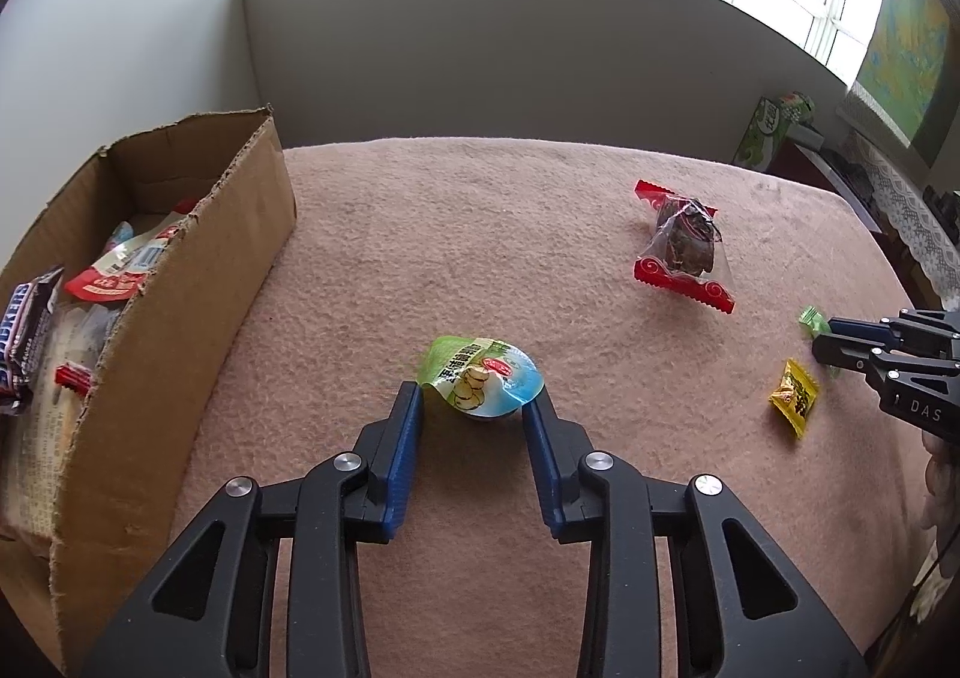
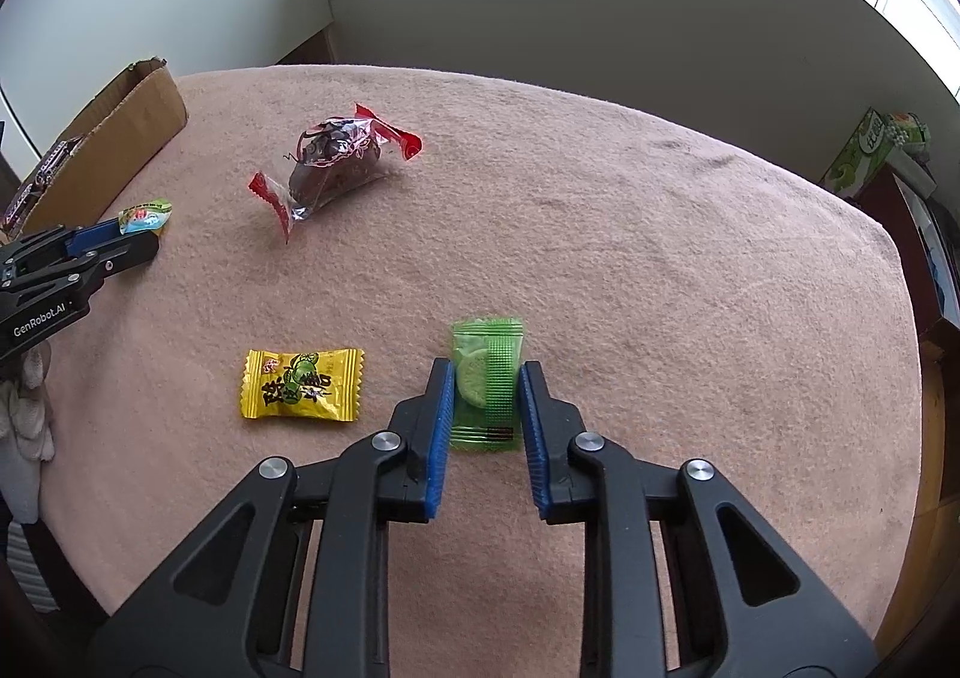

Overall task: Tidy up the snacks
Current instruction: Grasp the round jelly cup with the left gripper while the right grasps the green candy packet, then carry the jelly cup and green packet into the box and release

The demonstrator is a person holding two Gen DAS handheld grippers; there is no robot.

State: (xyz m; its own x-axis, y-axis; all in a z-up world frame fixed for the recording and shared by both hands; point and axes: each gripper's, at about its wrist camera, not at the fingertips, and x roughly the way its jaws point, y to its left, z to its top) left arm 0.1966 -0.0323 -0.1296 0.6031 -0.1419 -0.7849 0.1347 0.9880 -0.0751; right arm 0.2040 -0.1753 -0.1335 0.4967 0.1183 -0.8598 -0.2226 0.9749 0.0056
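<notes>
We start with the pink-covered table (image 1: pixel 480 234), where the sorting looks partly done. The cardboard box (image 1: pixel 180 282) at nine o'clock in the left wrist view already holds several packets, a dark chocolate bar (image 1: pixel 24 330) and a red-and-white pouch (image 1: pixel 120 270) among them. Four snacks are left outside it, all on the cloth.

The largest is the clear packet with red ends (image 1: pixel 684 246), lying alone at about two o'clock in the left view, well apart from both tools. Next comes the jelly cup (image 1: pixel 486 378) with its green and blue lid, near the middle of that view. Then the yellow candy (image 2: pixel 303 384), flat at nine o'clock of the right gripper and just beside it. The smallest is the green candy (image 2: pixel 487 378).

Both tools point steeply down at the cloth. Our left gripper (image 1: pixel 477 408) straddles the jelly cup, and its blue pads (image 1: pixel 408 426) touch the cup's sides, so we judge it clenched on the cup, which sits on the cloth. Our right gripper (image 2: pixel 483 396) has the green candy between its pads, which meet the wrapper's edges, so we judge that a grasp too. We judge two items are about to go to the box, and two remain.
</notes>
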